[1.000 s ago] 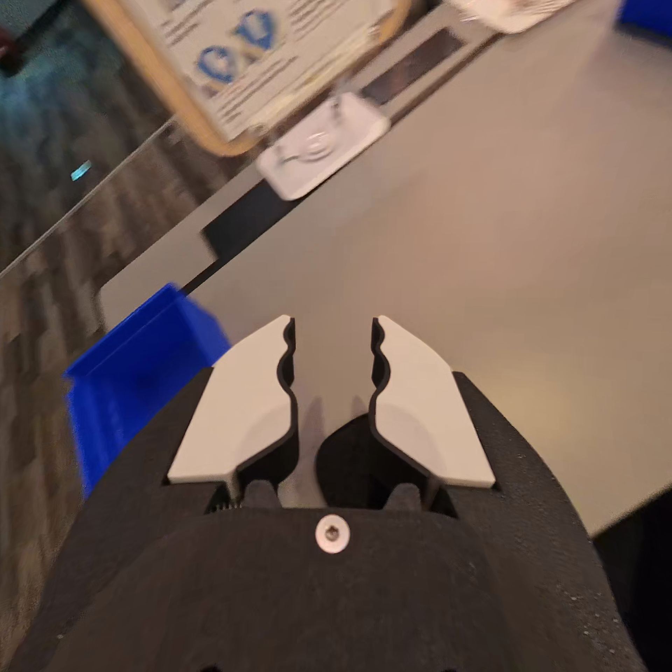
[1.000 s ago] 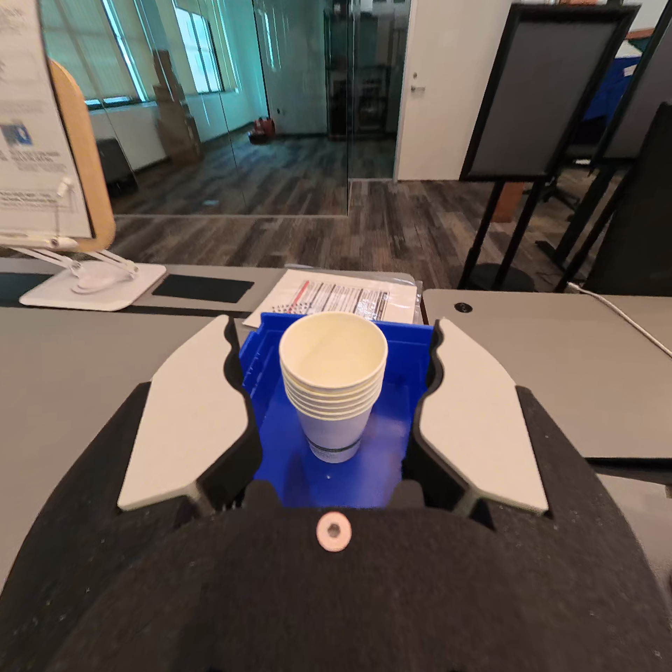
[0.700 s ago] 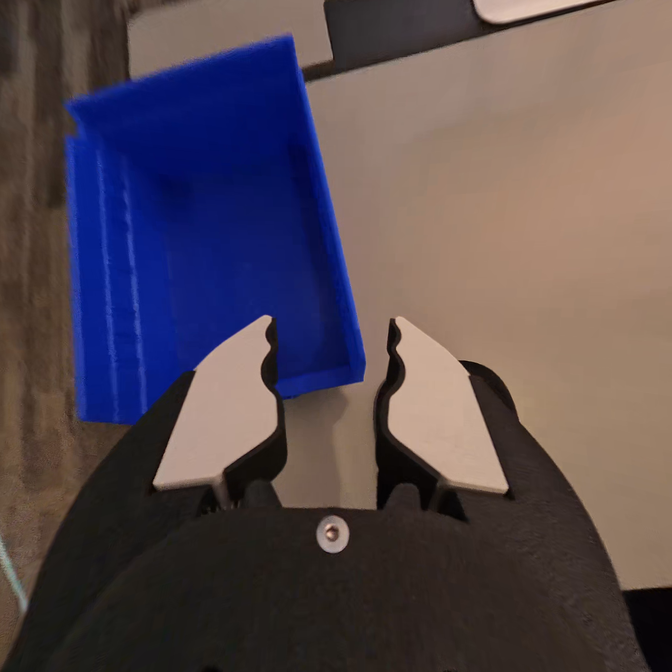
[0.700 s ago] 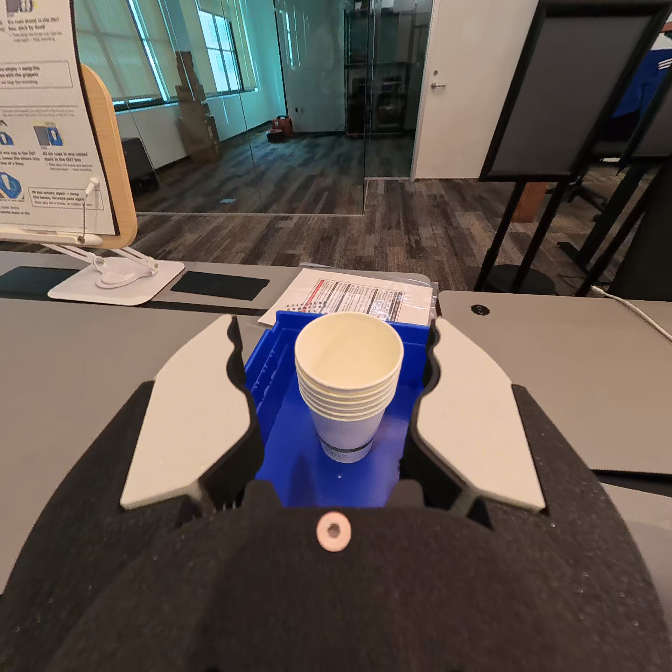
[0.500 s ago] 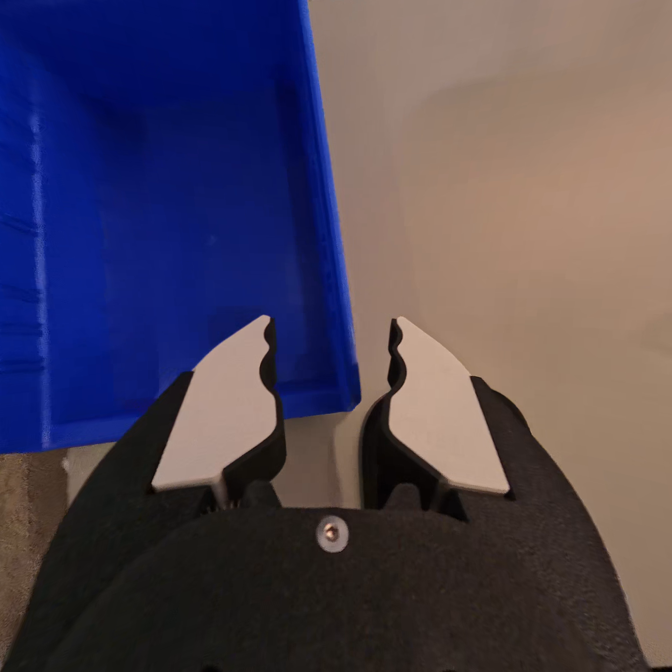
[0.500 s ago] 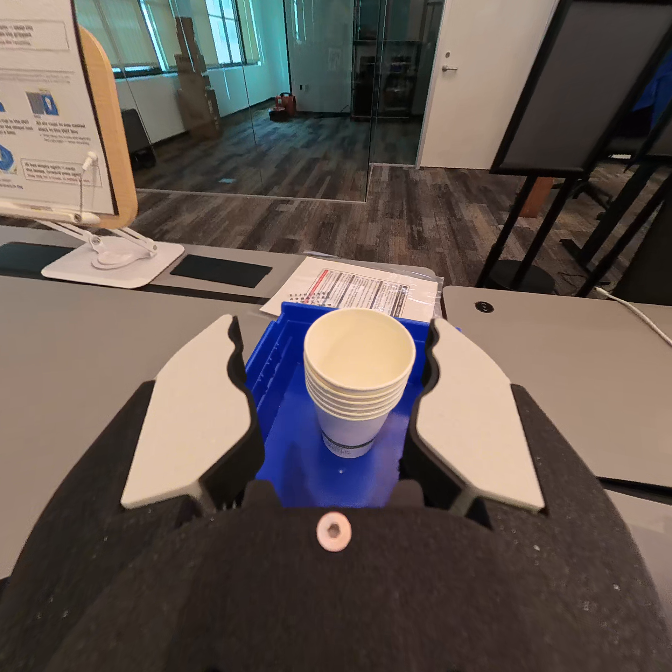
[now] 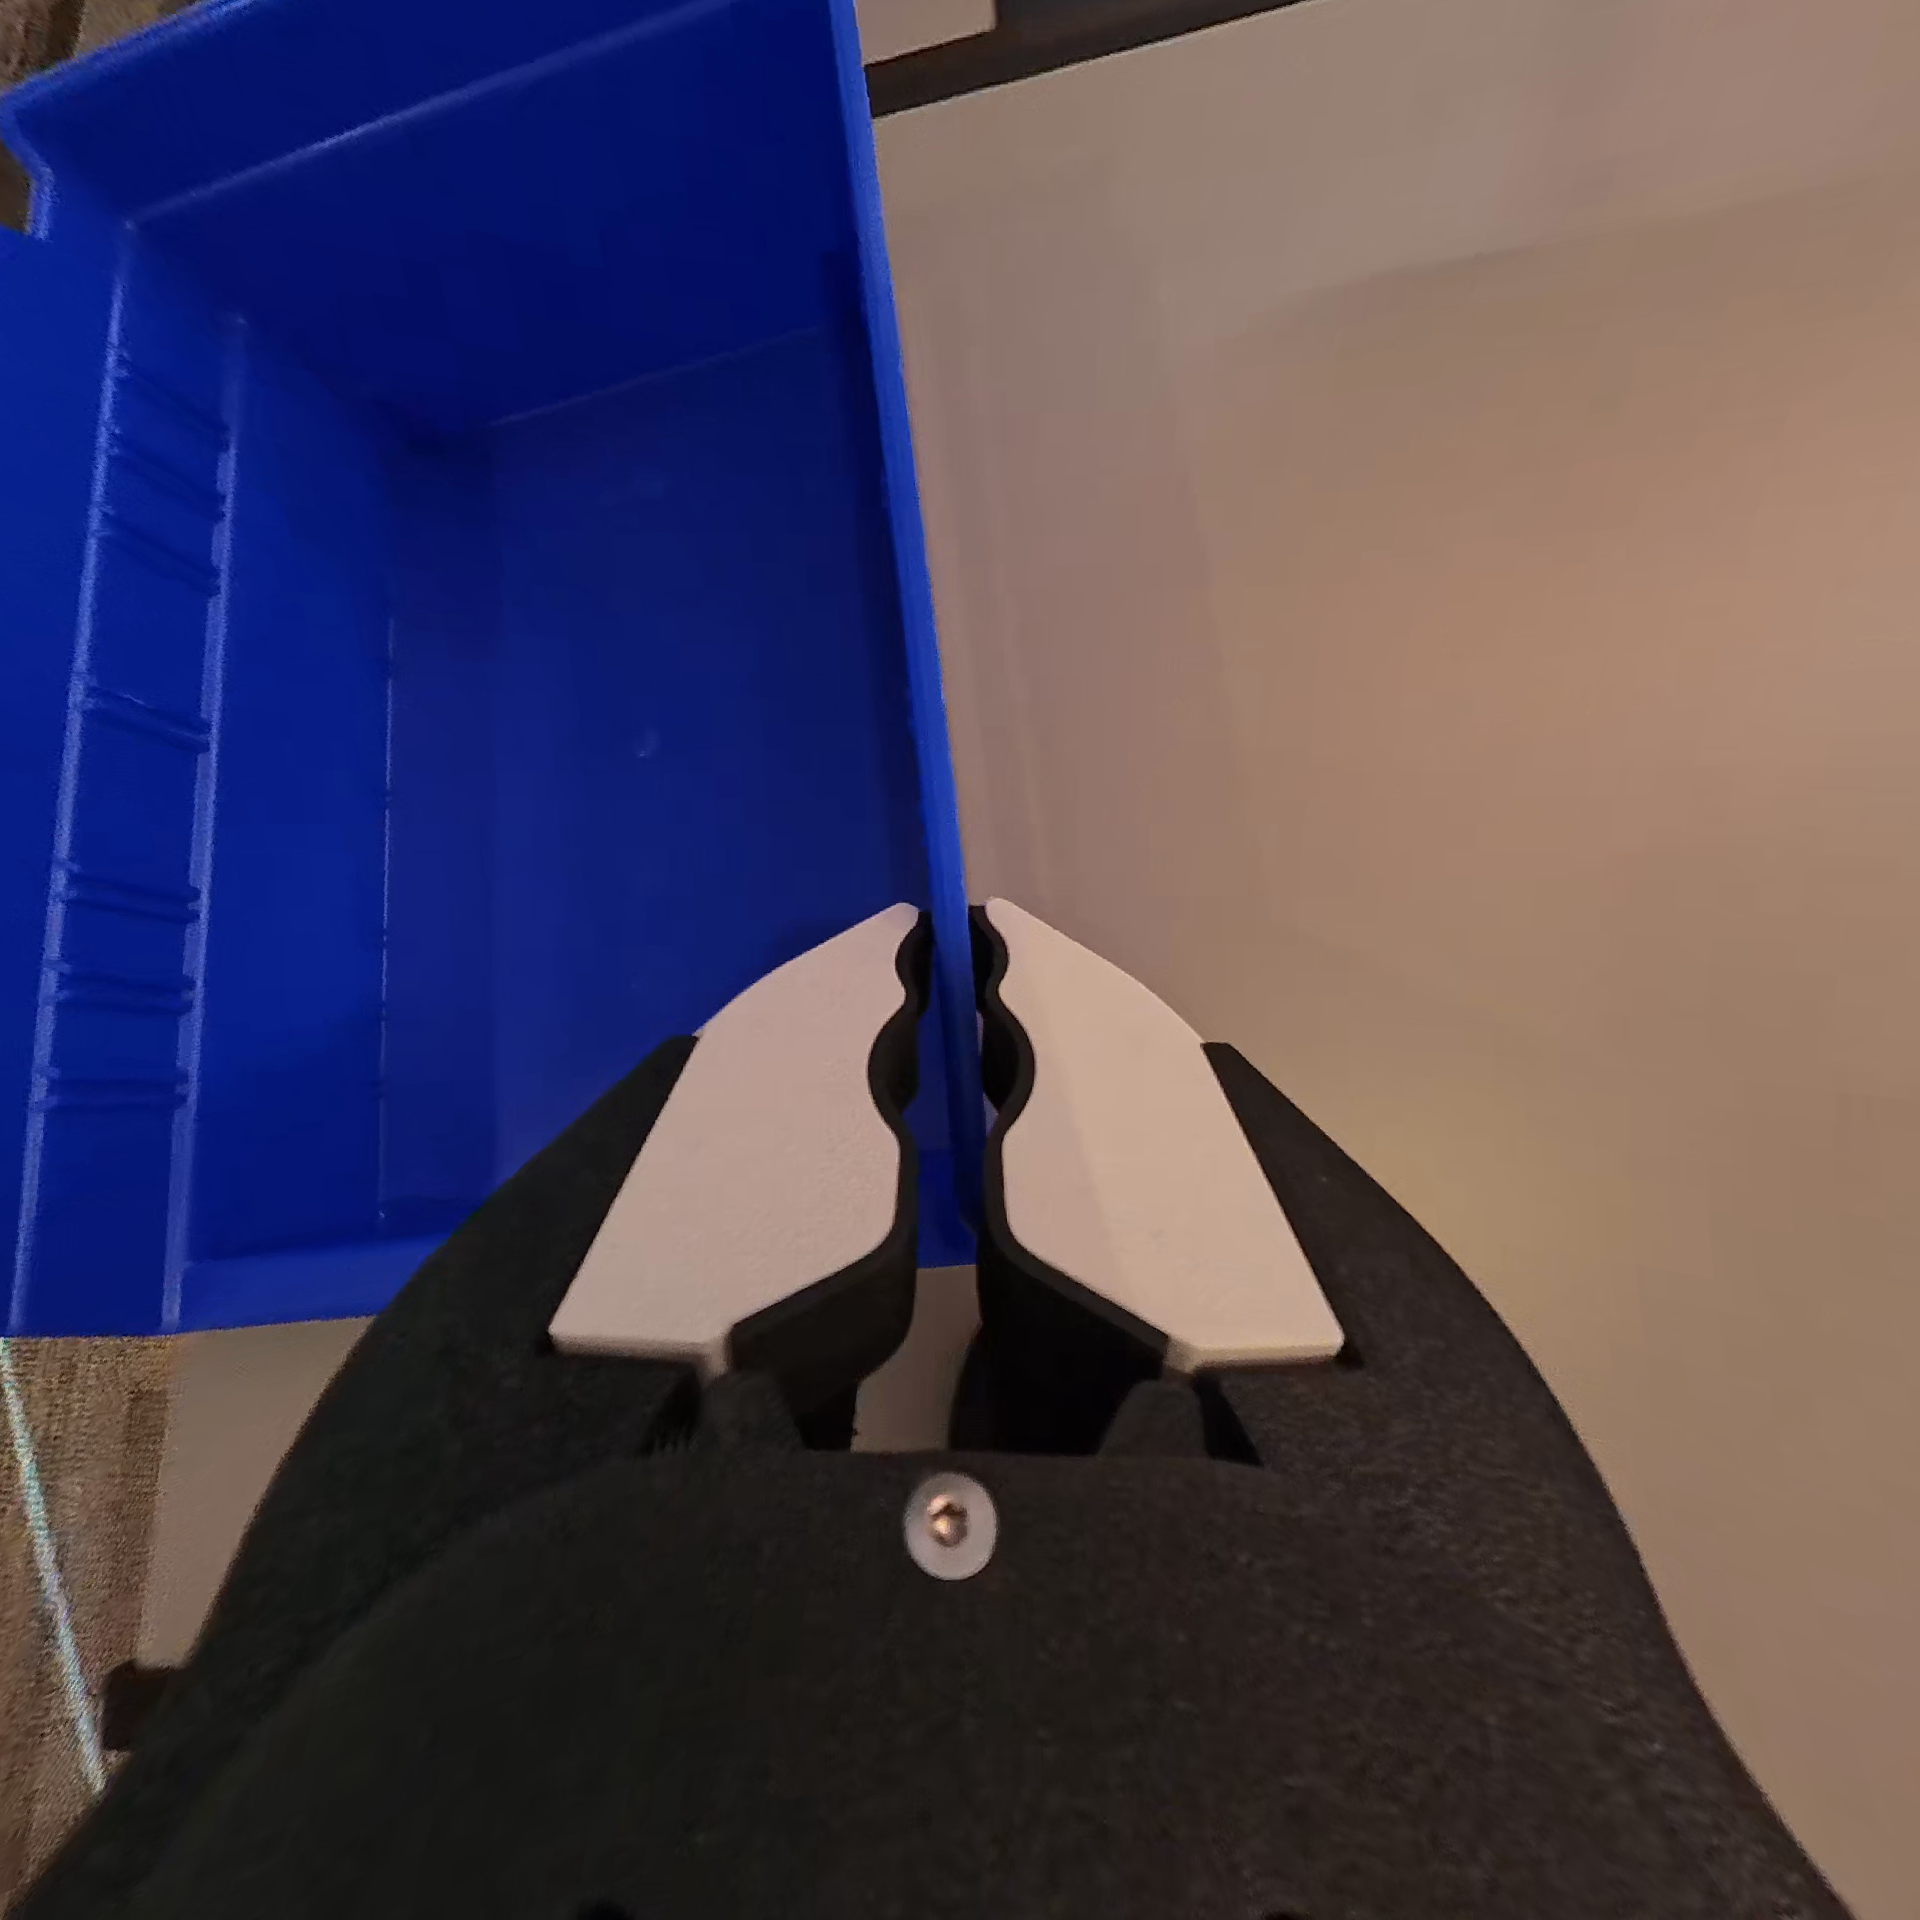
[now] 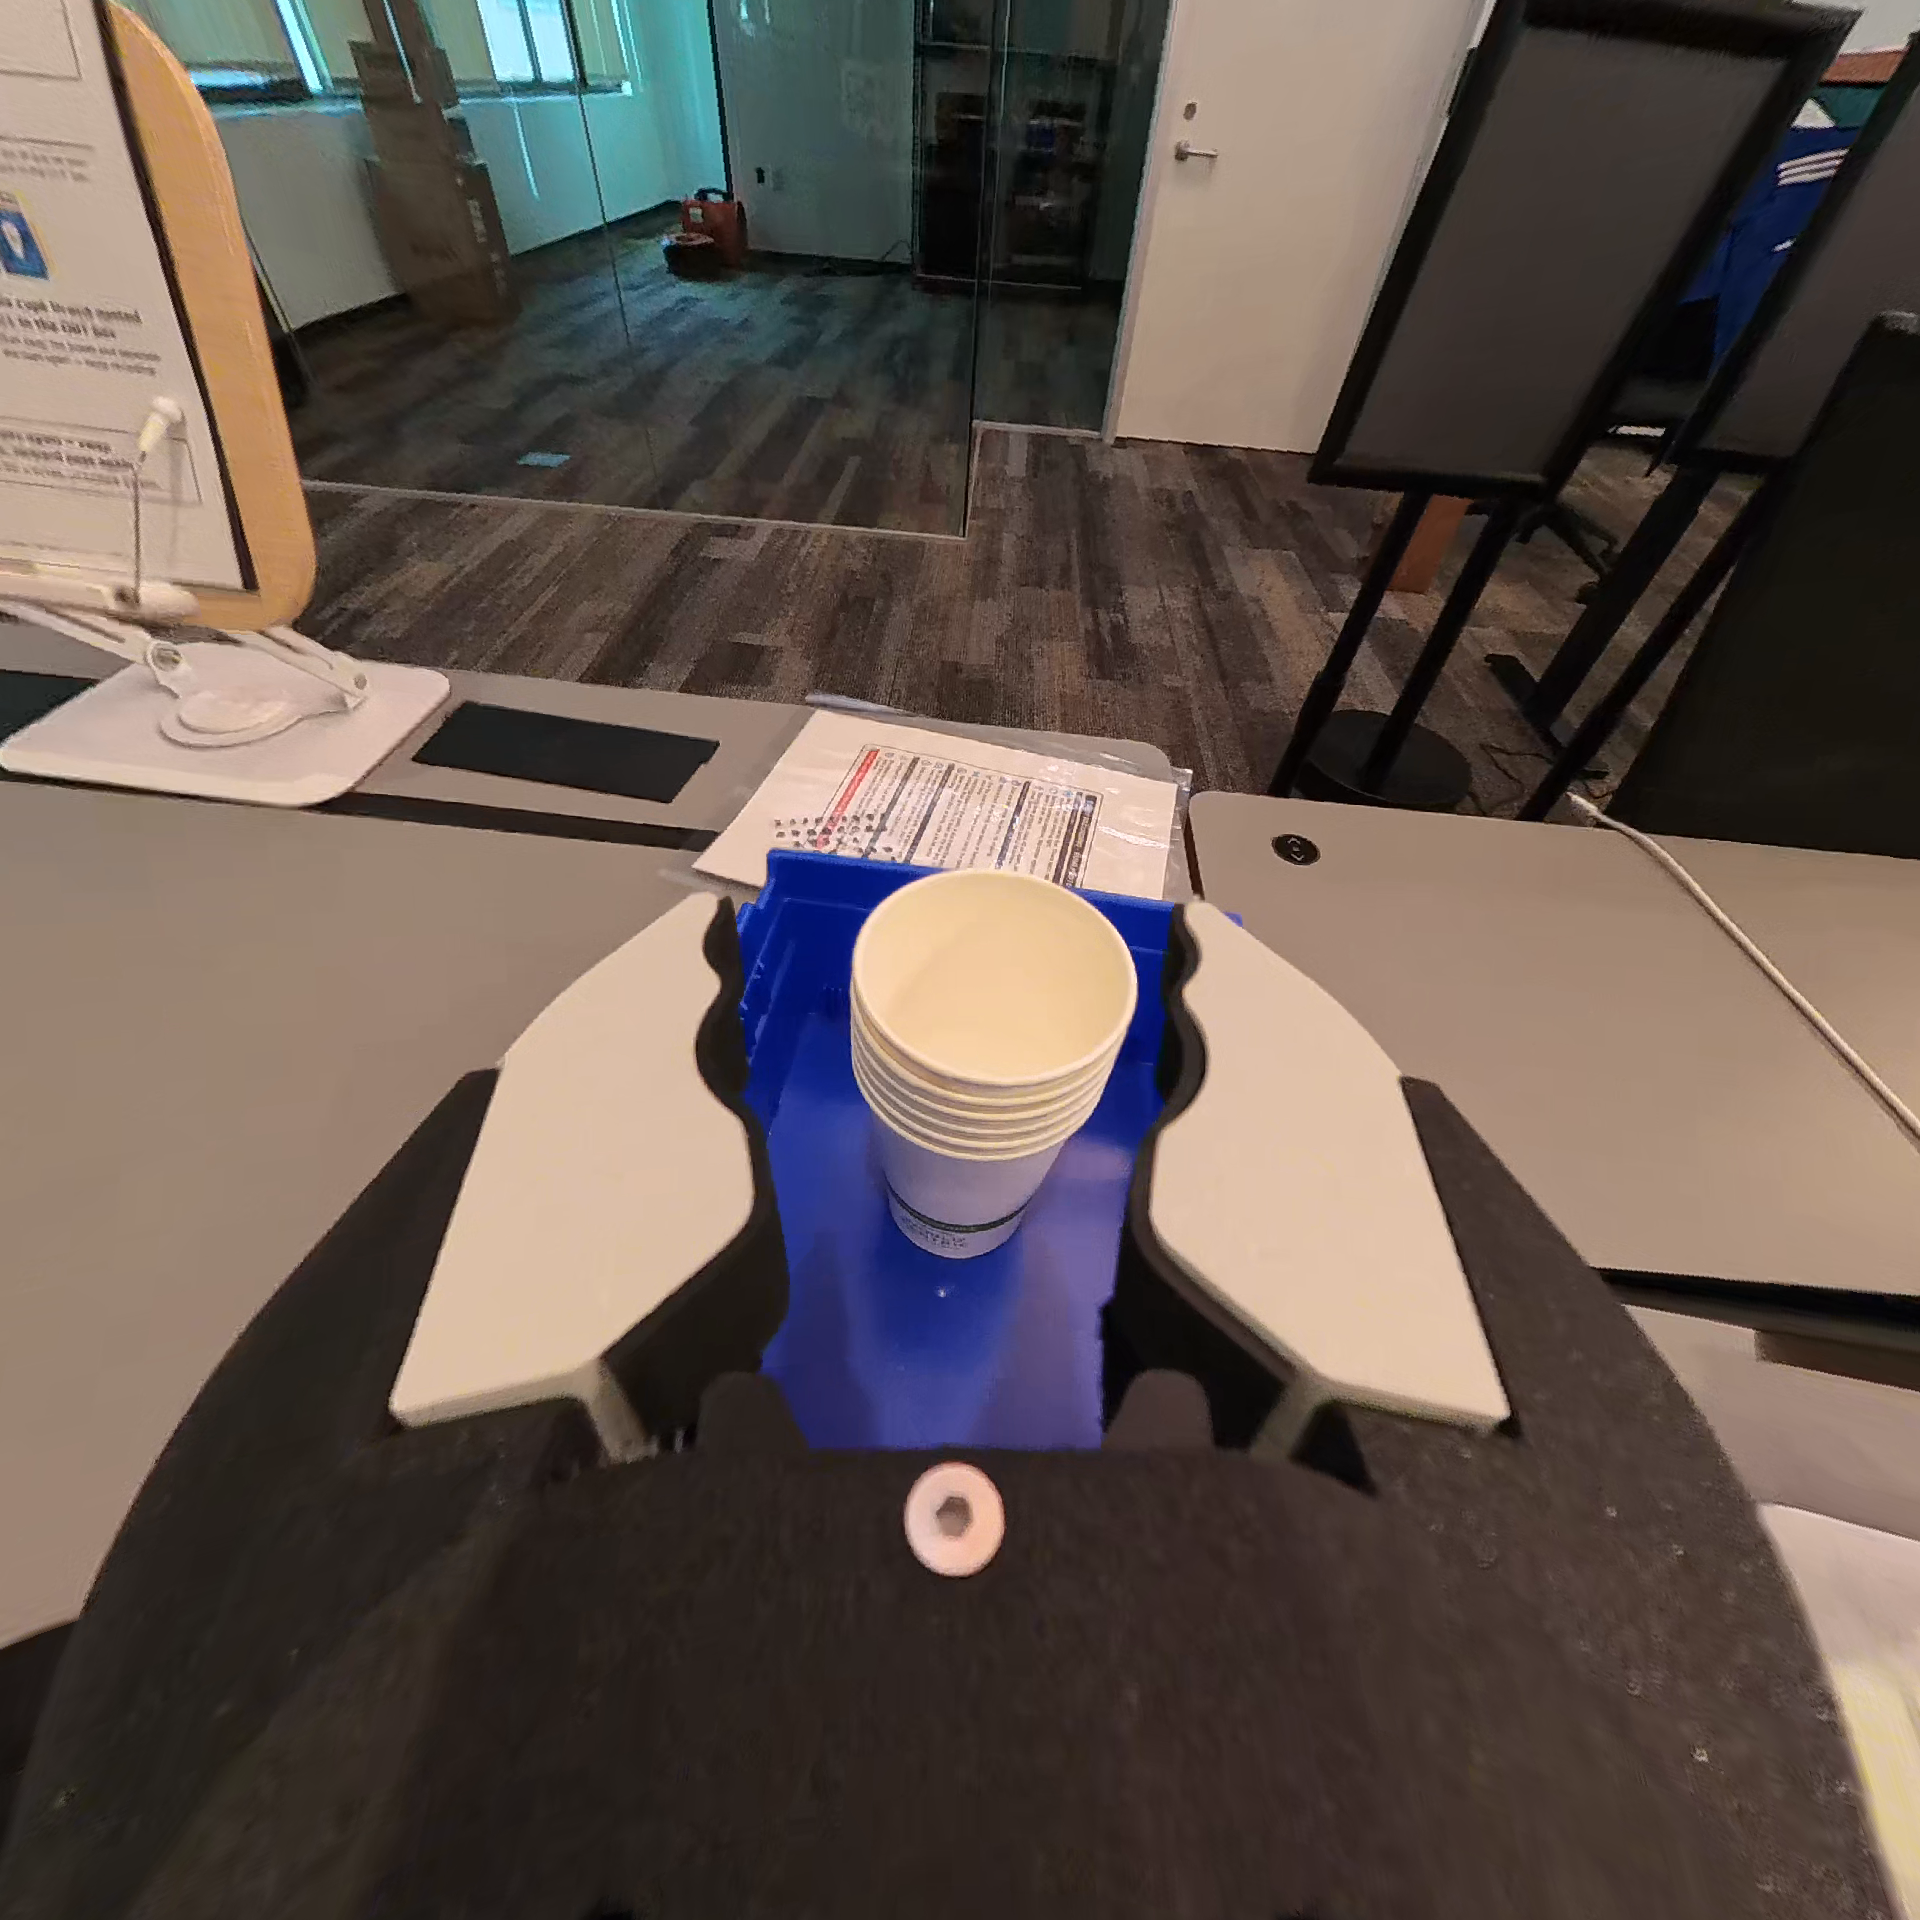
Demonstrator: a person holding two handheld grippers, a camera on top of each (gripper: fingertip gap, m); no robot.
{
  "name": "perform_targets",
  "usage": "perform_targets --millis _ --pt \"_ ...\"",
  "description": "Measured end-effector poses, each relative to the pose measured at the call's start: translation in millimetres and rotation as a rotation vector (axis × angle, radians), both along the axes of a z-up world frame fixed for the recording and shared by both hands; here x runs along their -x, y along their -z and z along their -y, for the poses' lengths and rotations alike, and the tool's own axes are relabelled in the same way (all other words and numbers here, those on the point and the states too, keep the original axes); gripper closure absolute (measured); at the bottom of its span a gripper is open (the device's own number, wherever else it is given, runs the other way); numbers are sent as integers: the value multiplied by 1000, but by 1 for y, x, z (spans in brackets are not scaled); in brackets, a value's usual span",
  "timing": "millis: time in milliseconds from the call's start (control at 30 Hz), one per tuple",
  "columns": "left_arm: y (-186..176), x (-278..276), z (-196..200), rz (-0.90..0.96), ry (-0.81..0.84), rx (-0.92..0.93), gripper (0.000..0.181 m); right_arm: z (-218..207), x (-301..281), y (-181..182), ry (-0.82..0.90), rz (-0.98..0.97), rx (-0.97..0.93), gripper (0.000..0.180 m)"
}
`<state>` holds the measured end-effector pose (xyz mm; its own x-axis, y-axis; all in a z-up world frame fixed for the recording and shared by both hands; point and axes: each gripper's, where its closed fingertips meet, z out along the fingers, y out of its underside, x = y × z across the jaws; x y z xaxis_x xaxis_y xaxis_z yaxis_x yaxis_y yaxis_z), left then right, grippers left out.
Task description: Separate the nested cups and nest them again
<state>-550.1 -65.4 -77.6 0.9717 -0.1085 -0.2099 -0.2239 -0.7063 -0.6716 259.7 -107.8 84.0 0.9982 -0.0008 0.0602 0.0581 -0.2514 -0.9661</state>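
Printed stuff around the stack of cups [image 8: 987, 1049], none of it sharp enough to read

The bottom cup has a dark band of tiny print. Just behind the stack, a sleeved printed sheet [image 8: 966, 805] lies on the table [image 8: 260, 966]. Far left of the stack, an instruction sheet on a wooden stand [image 8: 125, 343] is blurry too.

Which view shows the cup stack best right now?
The right wrist view: the cup stack stands upright in a blue bin, framed by the open right gripper. The left wrist view shows no cups.
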Motion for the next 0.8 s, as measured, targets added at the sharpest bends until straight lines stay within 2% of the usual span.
perform_targets --millis 67,167,233,433,600,733,800 --pt "0 -15 0 -2 15 -4 174 3 -8 14 7 56 129 103" --pt "1 -44 -1 3 41 -30 173 20 -50 45 108 220 412 104" --pt "1 -68 0 26 65 -55 172 31 -77 61 144 247 538 106" --pt "2 -142 16 71 141 -86 170 17 -104 98 65 33 571 121" --pt "2 -194 32 83 202 -92 169 19 -116 151 37 14 798 116" --pt "3 -230 39 61 246 -91 169 12 -116 166 30 -50 868 119" --pt "4 -247 42 35 271 -96 169 10 -111 171 15 -89 921 127"
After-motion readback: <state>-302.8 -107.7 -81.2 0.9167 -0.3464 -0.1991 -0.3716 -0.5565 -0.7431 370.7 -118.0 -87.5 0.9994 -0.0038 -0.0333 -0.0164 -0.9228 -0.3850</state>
